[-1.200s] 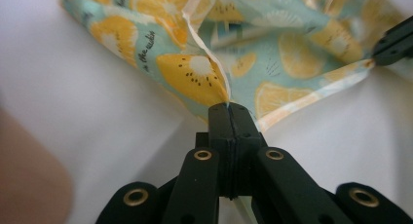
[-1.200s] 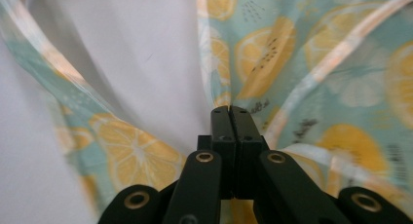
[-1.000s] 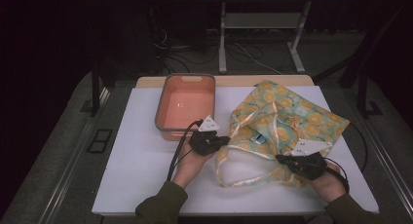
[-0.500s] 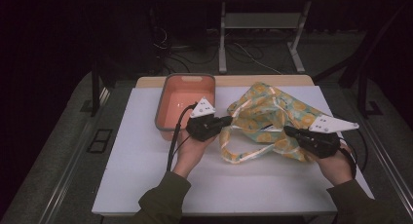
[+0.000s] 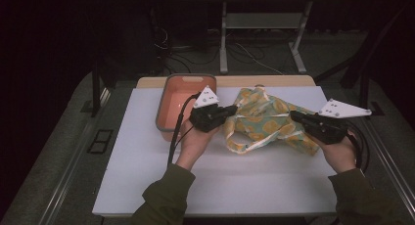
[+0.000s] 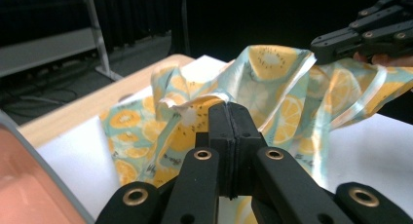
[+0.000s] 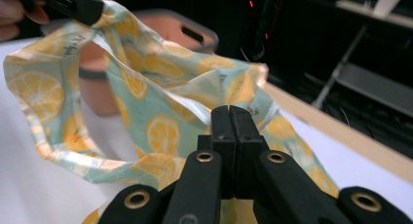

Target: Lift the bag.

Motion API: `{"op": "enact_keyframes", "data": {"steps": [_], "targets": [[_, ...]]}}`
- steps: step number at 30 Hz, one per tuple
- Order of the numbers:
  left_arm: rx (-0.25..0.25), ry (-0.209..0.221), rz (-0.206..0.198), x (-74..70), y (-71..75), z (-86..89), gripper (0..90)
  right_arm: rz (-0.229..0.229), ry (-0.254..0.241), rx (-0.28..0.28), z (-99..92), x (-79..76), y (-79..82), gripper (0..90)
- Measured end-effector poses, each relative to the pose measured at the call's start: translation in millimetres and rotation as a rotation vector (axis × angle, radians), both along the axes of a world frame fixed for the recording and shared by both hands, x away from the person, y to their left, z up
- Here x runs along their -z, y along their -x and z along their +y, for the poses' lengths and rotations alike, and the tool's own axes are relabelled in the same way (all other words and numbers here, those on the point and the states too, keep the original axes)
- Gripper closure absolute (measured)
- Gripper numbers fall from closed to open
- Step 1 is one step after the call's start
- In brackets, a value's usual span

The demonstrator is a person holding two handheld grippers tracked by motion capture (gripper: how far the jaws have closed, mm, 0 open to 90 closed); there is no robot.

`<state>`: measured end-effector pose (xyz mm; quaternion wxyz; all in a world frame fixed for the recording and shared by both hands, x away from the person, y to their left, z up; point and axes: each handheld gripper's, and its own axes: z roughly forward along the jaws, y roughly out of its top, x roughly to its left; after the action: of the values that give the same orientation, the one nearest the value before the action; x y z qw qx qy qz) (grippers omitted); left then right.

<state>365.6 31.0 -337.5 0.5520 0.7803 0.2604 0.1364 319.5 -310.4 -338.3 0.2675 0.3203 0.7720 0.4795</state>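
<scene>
Just left of lemon-print cloth (image 5: 266,120): pink tub (image 5: 178,105).

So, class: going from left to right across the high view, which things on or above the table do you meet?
Salmon-pink tub → left gripper → lemon-print cloth → right gripper

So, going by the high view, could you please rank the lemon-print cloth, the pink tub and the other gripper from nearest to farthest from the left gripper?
1. Lemon-print cloth: clamped in the left gripper, hanging to its right.
2. Pink tub: just left of it, at the table's far side.
3. Right gripper: across the cloth, at the right, also shut on it.
</scene>
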Motion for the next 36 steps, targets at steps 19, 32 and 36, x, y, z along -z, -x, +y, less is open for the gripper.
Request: {"op": "enact_keyframes", "data": {"steps": [19, 32, 36], "targets": [[-0.021, -0.047, 0.083, 31.8, -25.1, -10.2, 66.8, 0.184, -0.032, 0.037, -11.3, 48.6, -40.0, 88.1], [0.030, -0.066, 0.066, 25.2, -1.8, 13.2, 10.7, 0.215, -0.165, 0.010, -24.6, 32.4, -32.8, 32.4], [0.038, -0.072, 0.061, 25.3, 11.7, 25.8, 8.0, 0.215, -0.176, -0.001, -26.1, 26.2, -24.0, 26.2]]}}
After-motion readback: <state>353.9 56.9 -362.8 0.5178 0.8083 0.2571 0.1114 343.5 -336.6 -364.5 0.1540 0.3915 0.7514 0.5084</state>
